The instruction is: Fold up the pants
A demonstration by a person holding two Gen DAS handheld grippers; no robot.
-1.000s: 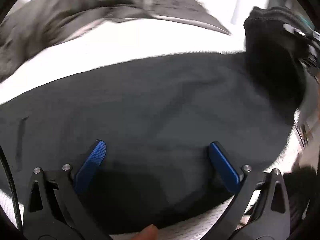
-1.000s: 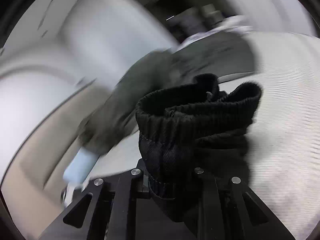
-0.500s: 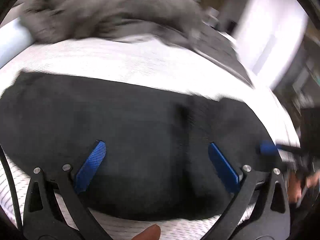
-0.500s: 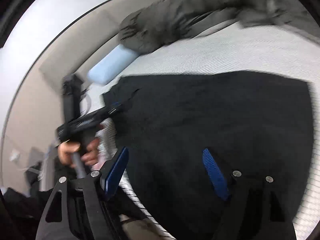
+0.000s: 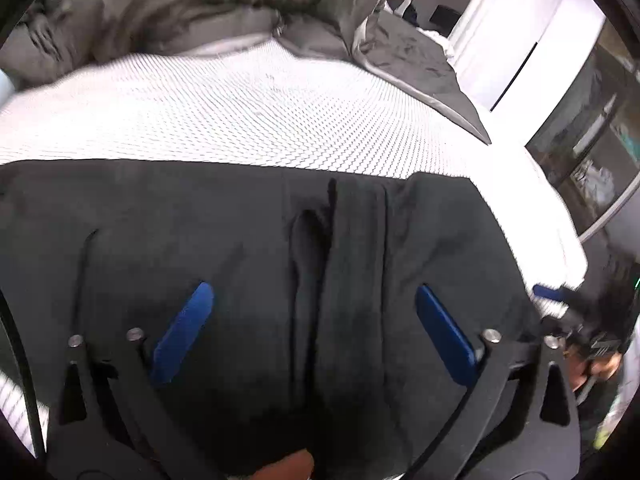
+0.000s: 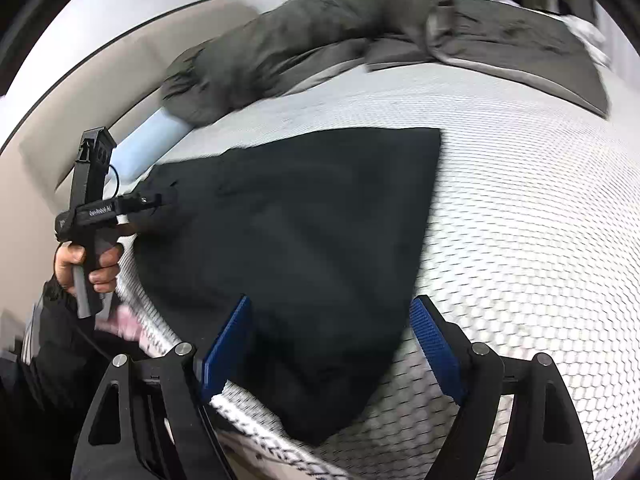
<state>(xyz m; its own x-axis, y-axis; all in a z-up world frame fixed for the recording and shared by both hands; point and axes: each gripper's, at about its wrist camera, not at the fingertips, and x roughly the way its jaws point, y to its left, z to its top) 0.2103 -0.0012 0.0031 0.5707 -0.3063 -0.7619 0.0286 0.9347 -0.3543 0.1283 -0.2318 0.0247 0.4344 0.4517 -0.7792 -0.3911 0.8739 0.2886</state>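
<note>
The black pants [image 5: 280, 264] lie flat on the bed [image 5: 248, 120], along its near edge, already doubled over, with a grey blanket [image 5: 180, 4] bunched at the far side. The cloth looks soft, limp and light; it should drape and crease readily, and slide little on the textured mattress cover. The left tongs [image 5: 316, 332] hover wide over the middle, closing slightly, nothing pinched between them. The right tongs [image 6: 332, 348] are opening above the near corner of the cloth, pads clear of it. Best holds, I judge, are the thick doubled edges and corners, pinching all layers together.
</note>
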